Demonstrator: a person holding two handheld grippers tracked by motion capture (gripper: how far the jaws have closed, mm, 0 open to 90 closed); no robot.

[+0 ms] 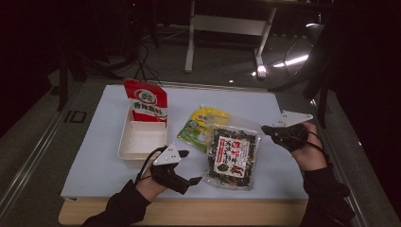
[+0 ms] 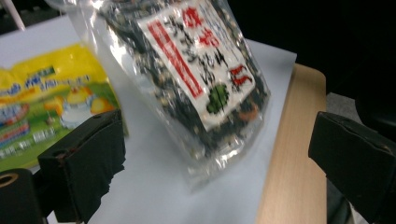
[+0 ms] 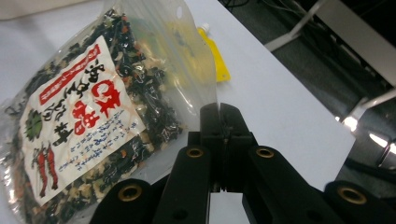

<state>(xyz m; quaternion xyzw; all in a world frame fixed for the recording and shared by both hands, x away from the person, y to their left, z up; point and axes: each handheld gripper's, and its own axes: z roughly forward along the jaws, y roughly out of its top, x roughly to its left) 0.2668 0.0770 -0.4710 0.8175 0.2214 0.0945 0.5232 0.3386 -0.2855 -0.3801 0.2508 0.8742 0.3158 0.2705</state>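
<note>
A clear bag of dried seaweed mix (image 1: pixel 231 153) with a white and red label lies on the white mat. My right gripper (image 1: pixel 265 128) is at the bag's far right corner. In the right gripper view its jaws (image 3: pixel 219 109) are pressed together on the clear edge of the bag (image 3: pixel 84 121). My left gripper (image 1: pixel 189 167) hovers open just left of the bag's near end. In the left gripper view the bag (image 2: pixel 196 70) lies ahead of the wide-apart jaws and nothing is between them.
A yellow pouch (image 1: pixel 201 124) lies partly under the bag's far left. A white tray (image 1: pixel 142 139) holds an upright red packet (image 1: pixel 147 101) at its far end. The wooden table edge (image 1: pixel 189 210) runs along the front. Table legs stand beyond the mat.
</note>
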